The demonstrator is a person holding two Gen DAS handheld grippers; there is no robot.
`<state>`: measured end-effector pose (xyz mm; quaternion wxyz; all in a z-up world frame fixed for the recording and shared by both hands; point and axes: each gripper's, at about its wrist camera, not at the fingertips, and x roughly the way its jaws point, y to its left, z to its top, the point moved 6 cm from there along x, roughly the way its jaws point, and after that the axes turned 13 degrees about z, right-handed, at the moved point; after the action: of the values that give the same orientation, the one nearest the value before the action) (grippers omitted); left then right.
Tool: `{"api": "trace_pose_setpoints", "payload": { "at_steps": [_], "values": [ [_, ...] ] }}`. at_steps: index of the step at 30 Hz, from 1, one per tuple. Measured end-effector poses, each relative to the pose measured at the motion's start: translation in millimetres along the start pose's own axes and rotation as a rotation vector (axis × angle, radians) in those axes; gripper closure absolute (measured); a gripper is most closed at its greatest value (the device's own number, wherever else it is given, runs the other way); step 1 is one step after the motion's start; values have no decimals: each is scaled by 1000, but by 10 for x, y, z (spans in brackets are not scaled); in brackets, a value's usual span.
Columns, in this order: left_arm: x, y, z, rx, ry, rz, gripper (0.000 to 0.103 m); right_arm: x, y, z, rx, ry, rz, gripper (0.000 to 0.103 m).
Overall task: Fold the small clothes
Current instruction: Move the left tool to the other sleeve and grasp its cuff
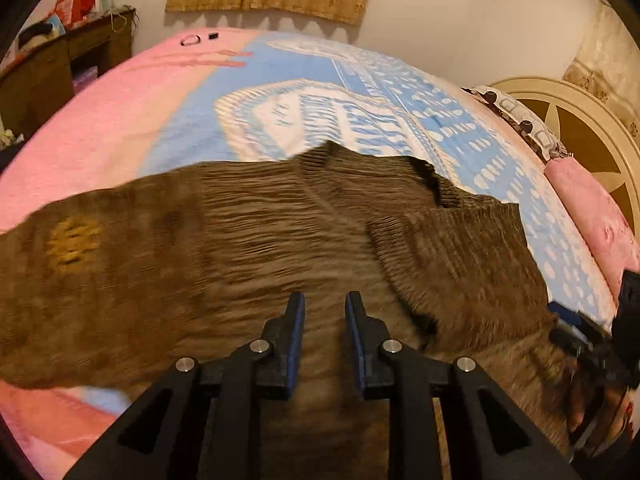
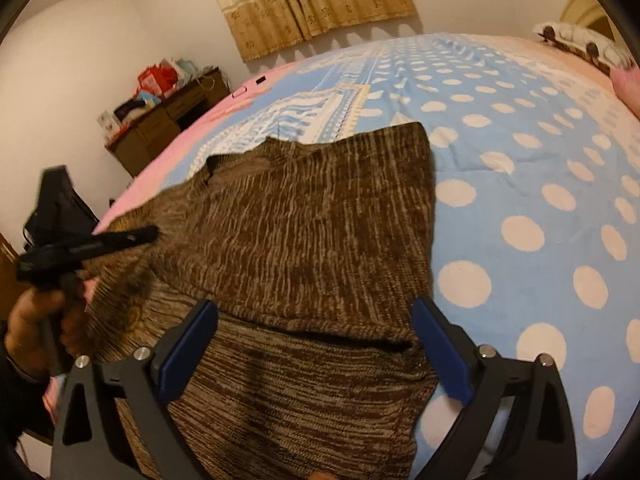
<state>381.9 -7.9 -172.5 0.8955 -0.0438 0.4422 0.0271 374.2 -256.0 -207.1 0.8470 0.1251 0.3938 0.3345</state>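
Note:
A brown knit sweater [image 1: 256, 240] lies spread on the bed, with a yellow patch at its left end and its right side folded over onto the body. It also shows in the right wrist view [image 2: 312, 240]. My left gripper [image 1: 325, 304] hovers over the sweater's near part with its fingers a small gap apart and nothing between them. My right gripper [image 2: 314, 320] is wide open above the folded edge of the sweater, empty. The left gripper appears at the left of the right wrist view [image 2: 120, 238], and the right gripper at the right edge of the left wrist view [image 1: 592, 336].
The bed cover [image 2: 520, 184] is blue with white dots and pink at the far side [image 1: 100, 120]. A pink pillow [image 1: 592, 208] and a cream headboard [image 1: 580, 120] are at the right. A wooden desk [image 2: 160, 128] with clutter stands by the wall.

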Motion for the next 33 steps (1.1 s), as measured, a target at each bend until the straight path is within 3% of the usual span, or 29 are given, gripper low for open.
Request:
{"api": "trace_pose_setpoints", "payload": {
  "at_steps": [5, 8, 10, 12, 22, 26, 33],
  "values": [
    [-231, 456, -127, 18, -25, 98, 78, 1, -12, 7, 1, -4, 4, 2],
    [-345, 778, -181, -2, -47, 167, 59, -3, -11, 9, 6, -9, 11, 2],
    [-407, 980, -220, -34, -64, 191, 39, -4, -12, 6, 4, -8, 8, 2],
    [-451, 1200, -256, -71, -76, 226, 34, -5, -12, 7, 0, -6, 3, 2],
    [-568, 2556, -472, -292, -77, 429, 33, -23, -10, 1, 7, -18, 13, 2],
    [-563, 2729, -438, -298, -115, 478, 33, -22, -8, 0, 6, -17, 12, 2],
    [-352, 2736, -288, -254, -133, 482, 33, -22, -7, -1, 6, -18, 13, 2]
  ]
}}
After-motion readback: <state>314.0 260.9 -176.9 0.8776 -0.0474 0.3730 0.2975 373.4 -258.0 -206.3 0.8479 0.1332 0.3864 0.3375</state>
